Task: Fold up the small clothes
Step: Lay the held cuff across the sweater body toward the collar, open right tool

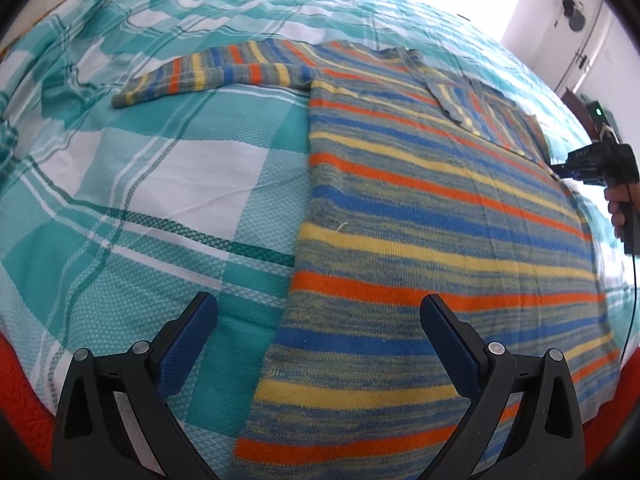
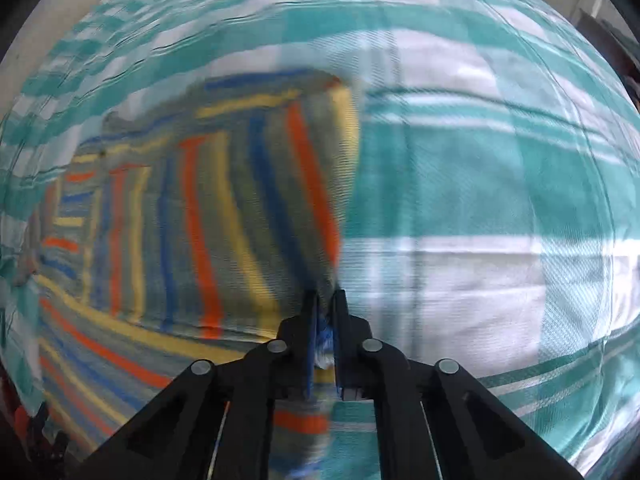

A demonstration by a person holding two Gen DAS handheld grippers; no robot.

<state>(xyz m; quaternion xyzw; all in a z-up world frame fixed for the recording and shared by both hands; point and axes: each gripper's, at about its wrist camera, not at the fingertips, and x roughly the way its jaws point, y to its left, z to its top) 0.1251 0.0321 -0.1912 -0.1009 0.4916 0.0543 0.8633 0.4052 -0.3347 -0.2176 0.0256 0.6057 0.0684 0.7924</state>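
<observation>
The right gripper [image 2: 325, 300] is pointed steeply down, its jaws clamped on the sweater [image 1: 440, 208] edge; the left gripper [image 1: 318, 312] is held wide above the hem. The sweater is spread on the checked bedspread [image 1: 160, 168]

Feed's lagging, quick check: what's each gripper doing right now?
Left gripper: open, holding nothing, over the striped sweater.
Right gripper: shut on the sweater's edge.
</observation>
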